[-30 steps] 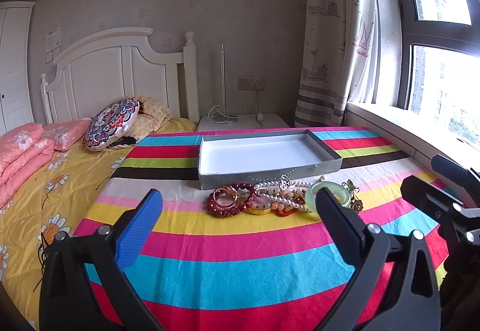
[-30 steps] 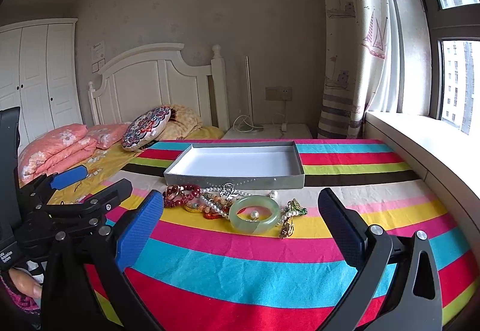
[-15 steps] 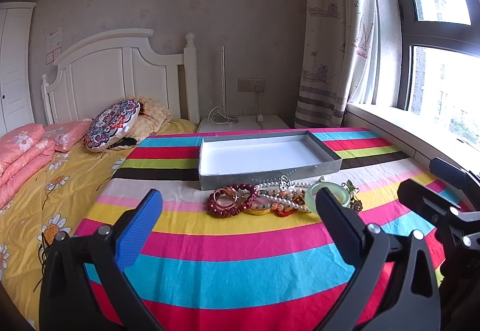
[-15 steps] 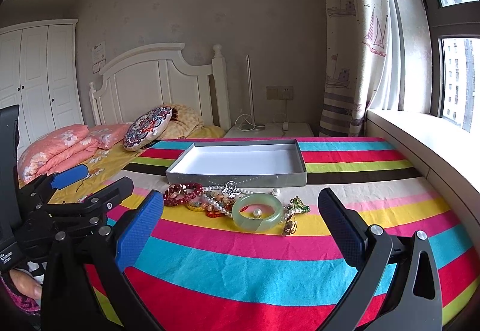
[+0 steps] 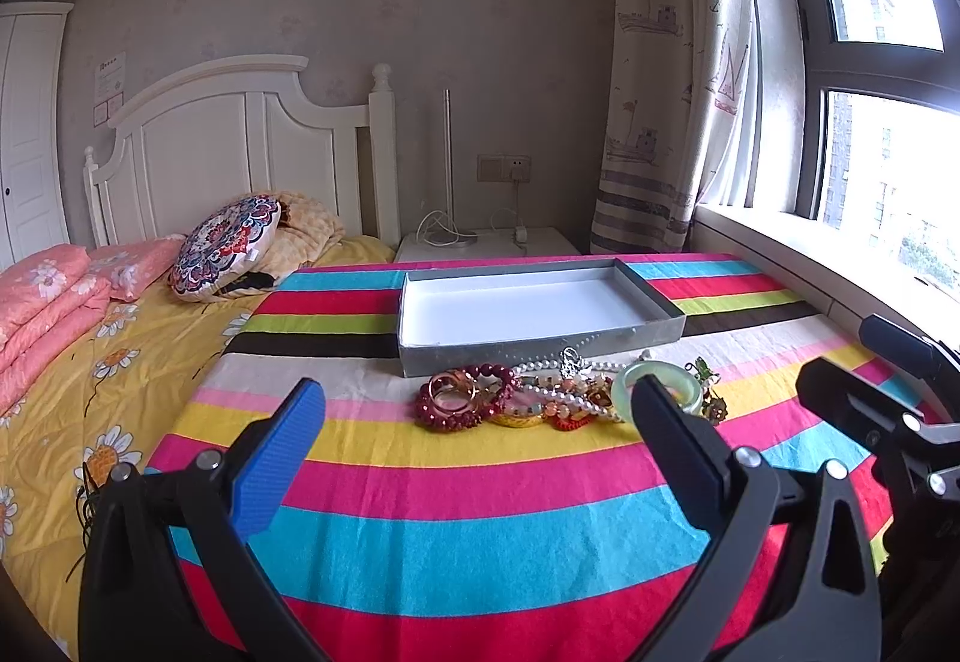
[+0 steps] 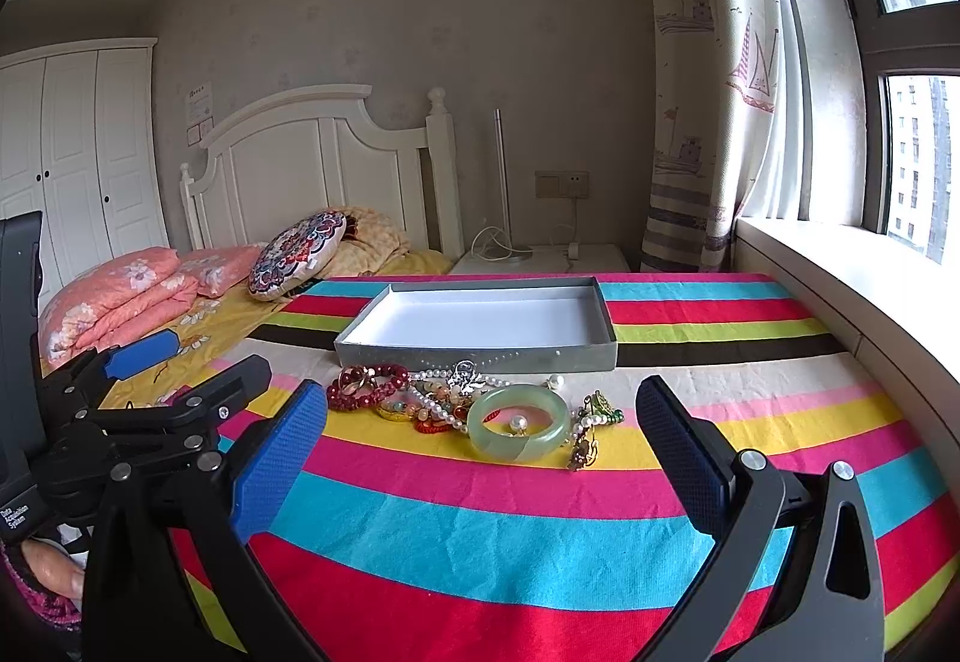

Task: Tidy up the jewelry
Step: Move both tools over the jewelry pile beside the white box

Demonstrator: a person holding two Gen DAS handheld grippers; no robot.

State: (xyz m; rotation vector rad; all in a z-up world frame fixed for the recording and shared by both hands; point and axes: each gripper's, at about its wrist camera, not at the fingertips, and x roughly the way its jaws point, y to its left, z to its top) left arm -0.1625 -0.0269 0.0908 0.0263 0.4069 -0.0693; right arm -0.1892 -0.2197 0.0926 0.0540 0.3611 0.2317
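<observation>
Item: a tangled heap of jewelry, laid on a striped multicoloured cloth [image 6: 480, 536] just in front of a shallow grey cardboard box with white interior [image 6: 480, 323], whose floor is seen bare. Listed within the heap: a pale green jade bangle [image 6: 519, 423], nearest the right side; a dark red beaded bracelet [image 5: 465, 401], at the left end; a white pearl strand [image 5: 558, 395], draped across the middle pieces. Left gripper [image 5: 480, 434]: fingers spread wide, nothing held, kept short of the heap. Right gripper [image 6: 480, 443]: likewise released and empty, lined up toward the bangle. Risks noted: the strand appears threaded among neighbouring pieces, so several could be dragged together when one is lifted; the smooth bangle may slip from the pads if pinched off-centre; small charms beside it may be scattered by a careless approach.
</observation>
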